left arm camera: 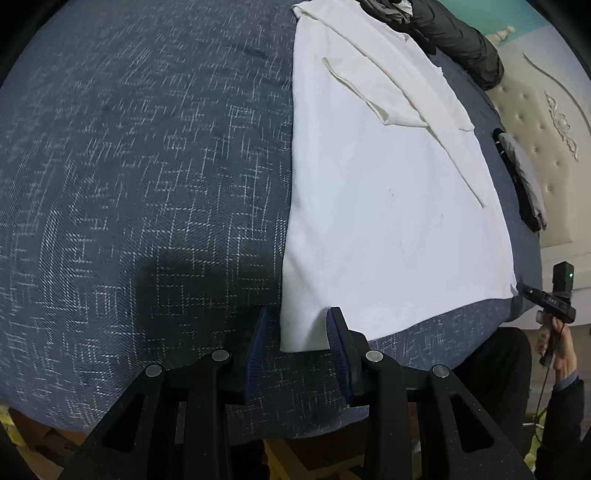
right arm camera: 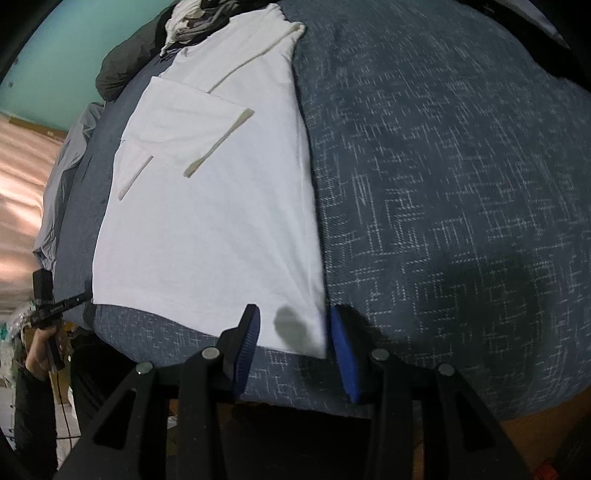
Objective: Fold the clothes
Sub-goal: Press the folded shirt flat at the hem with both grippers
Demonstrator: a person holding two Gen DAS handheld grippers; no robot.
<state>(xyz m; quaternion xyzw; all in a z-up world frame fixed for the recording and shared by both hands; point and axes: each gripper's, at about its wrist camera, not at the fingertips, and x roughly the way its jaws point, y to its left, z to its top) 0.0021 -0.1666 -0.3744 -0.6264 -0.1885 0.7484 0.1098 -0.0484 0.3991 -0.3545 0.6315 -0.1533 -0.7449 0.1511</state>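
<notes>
Left gripper: my left gripper (left arm camera: 297, 325), black arms with blue ribbed pads, stands with its jaws spread apart around the near left corner of the shirt's hem; nothing is pinched between them.

Right gripper: my right gripper (right arm camera: 293, 325) likewise stands spread, its blue pads either side of the near right corner of the same hem, with a small dark shadow on the cloth between them.

Opposite views: each camera catches the other gripper at the far hem corner, the right gripper (left arm camera: 546, 295) held in a hand (left arm camera: 557, 350) with a dark sleeve, the left gripper (right arm camera: 55, 306) held in a hand (right arm camera: 42, 354).

Garment: the white short-sleeved cotton T-shirt (left arm camera: 388, 192) lies flat on the bed, hem towards me and neck end away, both long sides already folded inward so the sleeves (right arm camera: 192, 122) rest across its upper part, cream edge bands showing.

Surface: the dark blue bedspread with a white crosshatch weave (left arm camera: 147, 184) carries the shirt and runs bare on either side of it.

Beside the shirt: a folded grey and black garment (left arm camera: 524, 181) lies near the edge of the bedspread.

Far end: a heap of dark and grey clothes (right arm camera: 192, 22) sits just past the shirt's neck end, with a dark olive padded jacket (left arm camera: 465, 44) alongside.

Background: a cream tufted headboard (left arm camera: 546, 129) and a teal wall (right arm camera: 74, 44).
</notes>
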